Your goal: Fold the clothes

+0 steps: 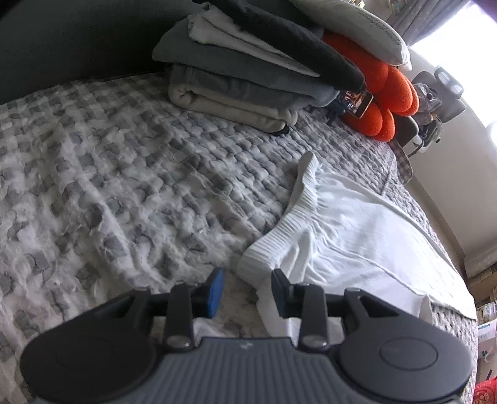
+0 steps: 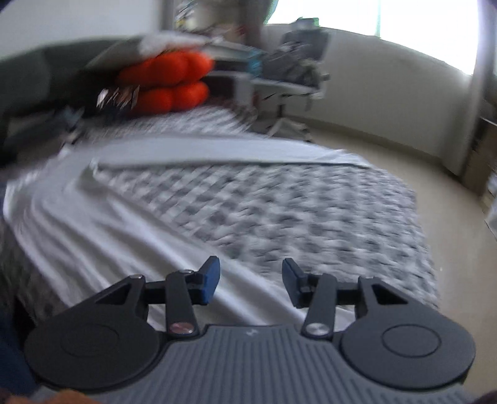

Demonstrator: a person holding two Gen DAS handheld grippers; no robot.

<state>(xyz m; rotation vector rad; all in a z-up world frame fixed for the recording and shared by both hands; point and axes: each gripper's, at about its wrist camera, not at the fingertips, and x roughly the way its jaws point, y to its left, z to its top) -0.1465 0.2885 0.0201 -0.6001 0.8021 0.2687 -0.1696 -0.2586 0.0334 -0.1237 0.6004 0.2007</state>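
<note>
White trousers [image 1: 357,236] with a ribbed elastic waistband [image 1: 295,211] lie flat on a grey-and-white checked bedspread [image 1: 139,186]. My left gripper [image 1: 247,292] hovers at the near corner of the waistband. Its jaws stand apart, with bedspread showing in the gap and white cloth running beside its right finger [image 1: 281,293]. The right wrist view is blurred. There the trousers [image 2: 108,223] spread in a V, one leg across the far side and one leg running toward me. My right gripper [image 2: 251,282] is open above the near leg with nothing between its pads.
A stack of folded clothes [image 1: 242,84] stands at the head of the bed, next to an orange cushion [image 1: 385,93], a phone [image 1: 357,102] and a pillow [image 1: 366,28]. Beyond the bed's edge are a chair [image 1: 441,102] and pale floor [image 2: 403,149].
</note>
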